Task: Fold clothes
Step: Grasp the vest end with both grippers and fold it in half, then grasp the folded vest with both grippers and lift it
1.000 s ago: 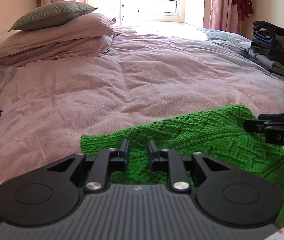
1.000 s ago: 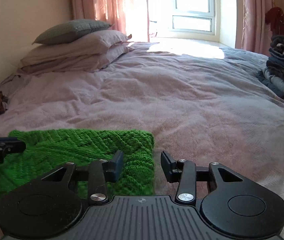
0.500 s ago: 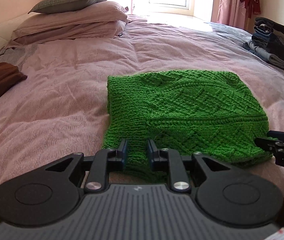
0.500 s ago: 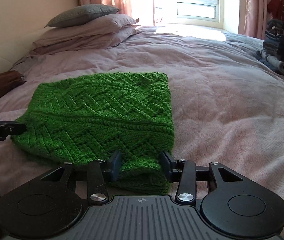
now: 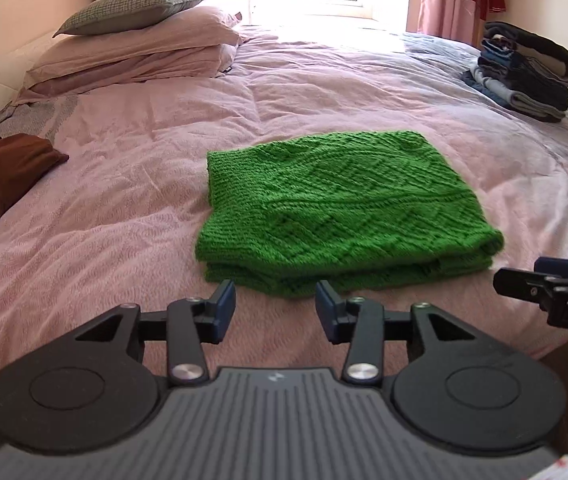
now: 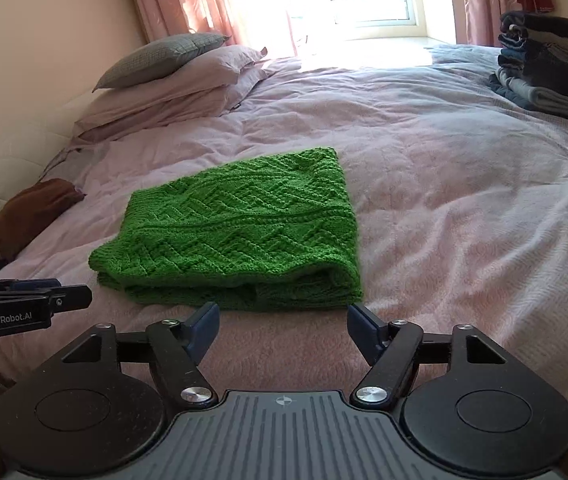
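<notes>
Where "GenRobot.AI" marks the left gripper [image 6: 28, 304], its jaws are opening.

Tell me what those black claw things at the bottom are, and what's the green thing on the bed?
Each claw is a hand-held gripper that a person carries, one in each hand, with a camera looking along its two fingers. One picture is from the left hand-held gripper, the other from the right hand-held gripper. The green thing is a knitted sweater, folded on the pink bed cover. Both grippers' jaws are opening and hold nothing. Pillows lie far back, a stack of folded clothes at the right and a brown cloth at the left.
</notes>
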### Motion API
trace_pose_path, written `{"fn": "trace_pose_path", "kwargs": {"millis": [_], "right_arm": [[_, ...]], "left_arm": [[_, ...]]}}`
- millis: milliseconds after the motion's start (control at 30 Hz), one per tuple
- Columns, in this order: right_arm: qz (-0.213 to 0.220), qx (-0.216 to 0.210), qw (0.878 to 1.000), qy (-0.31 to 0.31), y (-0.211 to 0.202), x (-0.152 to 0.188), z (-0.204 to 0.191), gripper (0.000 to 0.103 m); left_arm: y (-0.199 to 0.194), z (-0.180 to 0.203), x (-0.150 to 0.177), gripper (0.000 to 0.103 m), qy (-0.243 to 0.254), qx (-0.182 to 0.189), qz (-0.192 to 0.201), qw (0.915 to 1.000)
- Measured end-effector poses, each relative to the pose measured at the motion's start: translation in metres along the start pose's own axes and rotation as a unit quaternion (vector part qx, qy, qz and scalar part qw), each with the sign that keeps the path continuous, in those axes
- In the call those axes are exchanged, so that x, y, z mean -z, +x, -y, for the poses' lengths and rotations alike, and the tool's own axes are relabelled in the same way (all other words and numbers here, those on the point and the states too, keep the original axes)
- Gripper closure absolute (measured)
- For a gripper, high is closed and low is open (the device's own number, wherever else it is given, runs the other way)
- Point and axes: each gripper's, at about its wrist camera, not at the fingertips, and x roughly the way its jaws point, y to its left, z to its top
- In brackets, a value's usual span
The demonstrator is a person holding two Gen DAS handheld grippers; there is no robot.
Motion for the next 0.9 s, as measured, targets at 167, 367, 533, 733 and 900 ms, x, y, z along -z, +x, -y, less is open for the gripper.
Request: {"fn": "trace_pose_path", "kwargs": {"millis": [167,367,533,733,900], "right_arm": [[0.008,-0.002,1.000,0.002,-0.017,0.007,-0.007,0.035],[0.013,0.005,1.000,-0.003,-0.030,0.013,-0.015,0.035],[0.016,0.011,1.000,-0.011,-0.040,0.017,-0.020,0.035],[0.018,0.014,1.000,-0.008,-0.046,0.013,-0.018,0.035],[-0.013,-0.004,0.999,0.049,-0.032,0.009,0.009,0.035]], "left_arm": [[-0.016,0.004,0.010,0.061,0.012,0.002,0.001,0.9999],[-0.032,0.007,0.017,0.054,0.017,0.008,0.009,0.9998],[-0.042,0.008,0.019,0.053,0.018,0.011,0.019,0.9996],[-0.049,0.007,0.017,0.051,0.014,0.016,0.028,0.9994],[-0.041,-0.012,0.011,0.047,-0.013,0.036,0.030,0.9988]]}}
